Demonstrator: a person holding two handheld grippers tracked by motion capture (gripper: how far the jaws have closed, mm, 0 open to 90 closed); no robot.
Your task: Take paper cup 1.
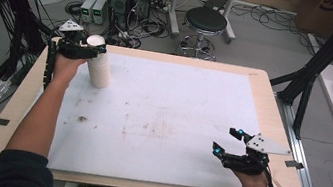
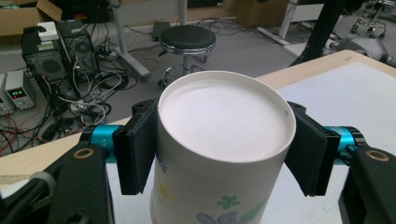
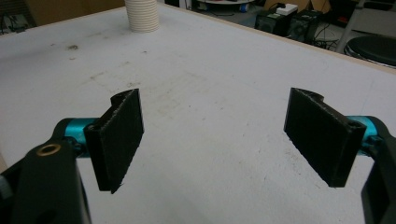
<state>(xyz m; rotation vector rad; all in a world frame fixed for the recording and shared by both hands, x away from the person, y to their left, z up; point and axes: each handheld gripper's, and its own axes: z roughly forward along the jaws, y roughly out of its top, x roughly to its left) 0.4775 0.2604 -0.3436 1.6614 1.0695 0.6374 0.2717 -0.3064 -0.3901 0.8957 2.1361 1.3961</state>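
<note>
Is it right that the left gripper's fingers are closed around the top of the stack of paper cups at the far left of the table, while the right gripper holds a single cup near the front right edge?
Not quite. The left gripper does grip the stack of paper cups, but the right gripper holds nothing: the right gripper view shows its fingers spread wide over the bare table.

The left gripper (image 1: 91, 50) is stretched to the table's far left corner, jaws clamped on something; the right gripper (image 1: 227, 141) rests near the right edge, jaws spread wide.
</note>
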